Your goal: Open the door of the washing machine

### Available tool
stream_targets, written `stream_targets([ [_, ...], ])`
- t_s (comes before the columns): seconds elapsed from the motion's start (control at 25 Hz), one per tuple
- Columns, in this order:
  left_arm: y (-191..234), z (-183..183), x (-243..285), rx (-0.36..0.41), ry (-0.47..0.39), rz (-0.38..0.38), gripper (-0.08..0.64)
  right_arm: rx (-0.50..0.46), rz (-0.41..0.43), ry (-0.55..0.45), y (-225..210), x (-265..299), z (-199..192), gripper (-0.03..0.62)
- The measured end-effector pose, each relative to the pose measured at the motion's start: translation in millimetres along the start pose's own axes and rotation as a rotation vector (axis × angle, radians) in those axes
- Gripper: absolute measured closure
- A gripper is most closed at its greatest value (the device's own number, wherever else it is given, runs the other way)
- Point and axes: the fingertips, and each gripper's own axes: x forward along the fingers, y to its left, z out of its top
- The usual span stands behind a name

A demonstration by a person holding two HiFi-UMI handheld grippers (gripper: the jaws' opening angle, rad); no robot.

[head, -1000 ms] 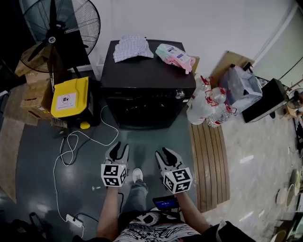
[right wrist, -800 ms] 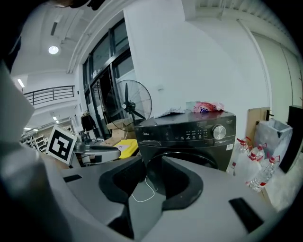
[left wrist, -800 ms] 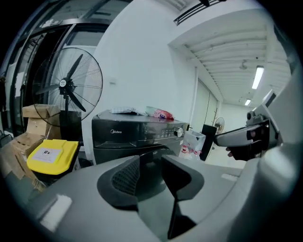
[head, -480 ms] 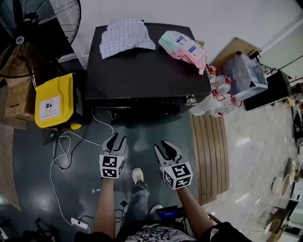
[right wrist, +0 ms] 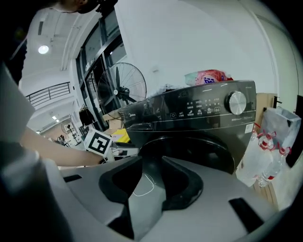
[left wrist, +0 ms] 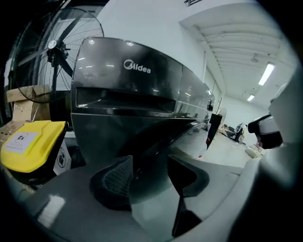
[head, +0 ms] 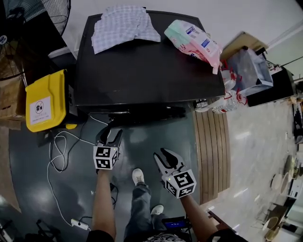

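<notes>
Black washing machine (head: 147,71), door (right wrist: 208,153) closed; left gripper (head: 109,134) and right gripper (head: 162,155) fingers open, empty.

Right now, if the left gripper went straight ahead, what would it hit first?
Most likely the front of the glossy black washing machine, near its door edge; the left gripper, jaws apart, points straight at it.

Dark grey floor (head: 142,156) runs up to a white wall (head: 246,14). A slatted wooden board (head: 211,151) lies at its right edge. At its left, a white cable (head: 56,156) loops below a yellow bin (head: 45,100) and a standing fan (head: 47,14). Tall windows (right wrist: 102,52) are glazed, and a ceiling strip light (left wrist: 266,74) glows.
</notes>
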Motion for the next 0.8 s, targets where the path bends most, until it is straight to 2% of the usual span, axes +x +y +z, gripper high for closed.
stream_targets([
  [0.2,5.2,-10.1,29.1,-0.037,0.016,-0.094,0.272,0.02,0.015,0.025,-5.3,10.1,-15.9,0.463],
  [0.32,0.1,-15.9,40.3,0.002,0.055,-0.138,0.267,0.033,0.015,0.039,-7.2,12.5,-22.4,0.465],
  [0.48,-1.9,-18.1,47.8,0.062,0.077,-0.131,0.27,0.037,0.013,0.049,-8.4,13.1,-25.5,0.475],
  [0.8,-3.4,-19.8,48.1,0.056,0.092,-0.131,0.278,0.056,0.009,0.05,-8.0,10.3,-28.2,0.491],
])
